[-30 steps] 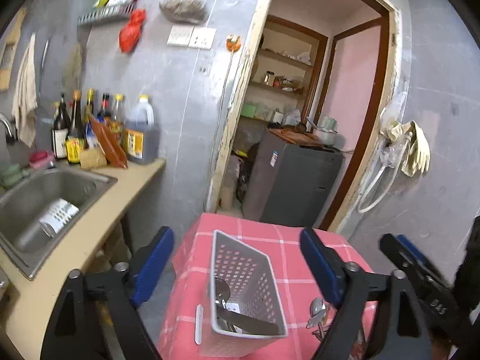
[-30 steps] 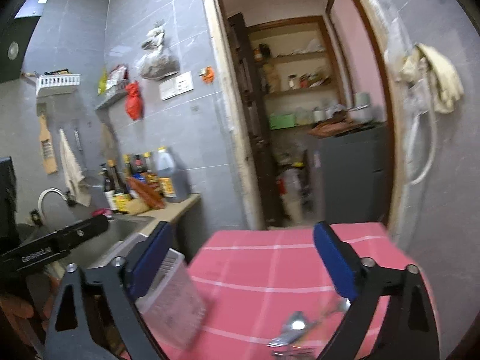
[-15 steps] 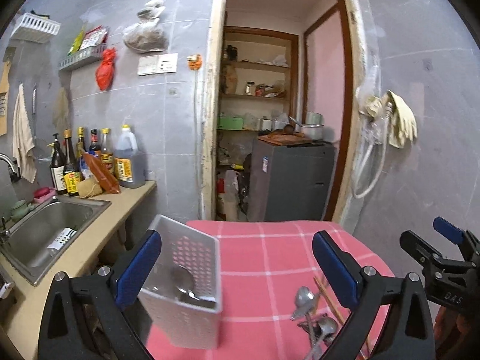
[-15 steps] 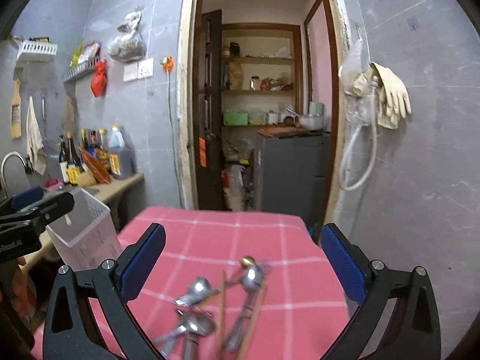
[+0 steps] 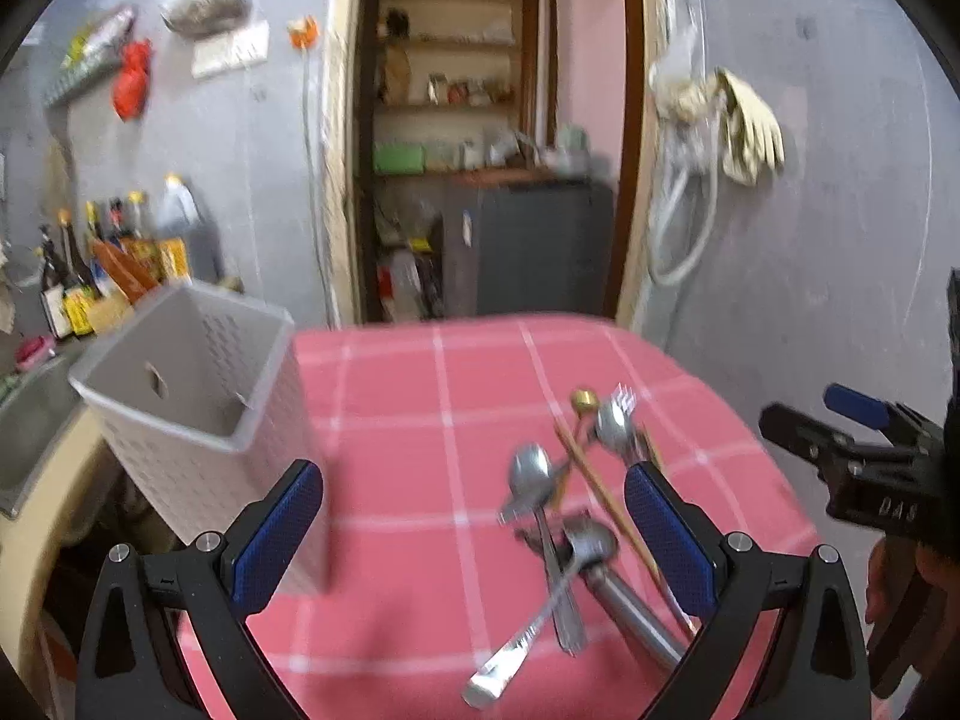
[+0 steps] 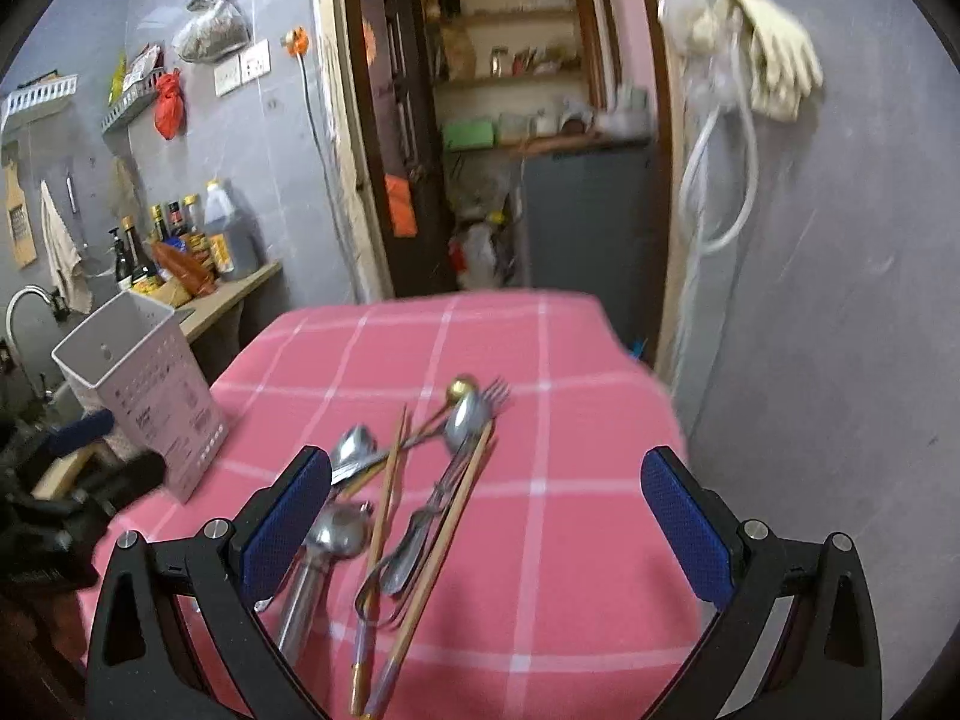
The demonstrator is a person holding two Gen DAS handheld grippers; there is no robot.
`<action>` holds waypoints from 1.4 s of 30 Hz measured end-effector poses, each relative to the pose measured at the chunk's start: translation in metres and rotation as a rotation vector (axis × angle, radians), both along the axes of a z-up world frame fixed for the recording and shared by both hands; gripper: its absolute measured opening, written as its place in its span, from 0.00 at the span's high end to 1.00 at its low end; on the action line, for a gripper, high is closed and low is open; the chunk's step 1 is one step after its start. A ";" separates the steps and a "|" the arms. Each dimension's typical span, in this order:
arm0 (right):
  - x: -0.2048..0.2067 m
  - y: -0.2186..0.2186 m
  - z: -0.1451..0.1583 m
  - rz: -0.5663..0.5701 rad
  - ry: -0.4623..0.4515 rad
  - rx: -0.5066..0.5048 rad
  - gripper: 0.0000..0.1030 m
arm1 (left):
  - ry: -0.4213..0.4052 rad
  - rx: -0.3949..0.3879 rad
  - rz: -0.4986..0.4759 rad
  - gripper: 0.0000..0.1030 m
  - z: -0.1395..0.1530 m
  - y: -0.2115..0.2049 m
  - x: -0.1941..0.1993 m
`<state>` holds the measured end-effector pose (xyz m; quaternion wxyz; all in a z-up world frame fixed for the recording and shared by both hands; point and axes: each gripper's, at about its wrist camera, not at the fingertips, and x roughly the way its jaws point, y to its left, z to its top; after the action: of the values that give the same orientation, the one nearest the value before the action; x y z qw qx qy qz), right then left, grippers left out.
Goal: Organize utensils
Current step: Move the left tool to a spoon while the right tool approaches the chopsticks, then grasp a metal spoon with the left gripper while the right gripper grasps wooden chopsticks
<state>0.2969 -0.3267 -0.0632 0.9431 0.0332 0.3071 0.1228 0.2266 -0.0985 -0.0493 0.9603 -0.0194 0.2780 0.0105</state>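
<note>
basket [image 5: 198, 420] interior visible, left view only

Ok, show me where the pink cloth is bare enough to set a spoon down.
Bare cloth lies between the white basket and the utensil pile, along the far edge of the table by the doorway, and right of the pile up to the right gripper's right finger. It is crowded in the pile itself, where spoons, fork and chopsticks overlap.

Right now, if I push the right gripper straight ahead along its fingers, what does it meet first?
The right gripper, jaws open and empty, points at the utensil pile on the pink checked tablecloth. It would likely meet the chopsticks and spoon handles first, though depth is uncertain.
</note>
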 end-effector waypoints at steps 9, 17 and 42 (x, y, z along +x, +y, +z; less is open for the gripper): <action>0.032 -0.008 -0.048 0.057 0.143 0.103 0.11 | 0.161 -0.072 -0.069 0.06 -0.041 -0.003 0.022; 0.071 0.003 -0.073 0.138 0.204 0.134 0.35 | 0.270 -0.182 -0.133 0.32 -0.067 -0.007 0.048; 0.109 0.030 -0.105 0.189 0.376 0.183 0.86 | 0.498 -0.491 -0.203 0.87 -0.097 0.005 0.096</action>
<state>0.4058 -0.2969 -0.1678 0.8467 0.1120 0.4667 0.2296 0.3229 -0.0934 -0.1461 0.8260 -0.2184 0.4982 -0.1477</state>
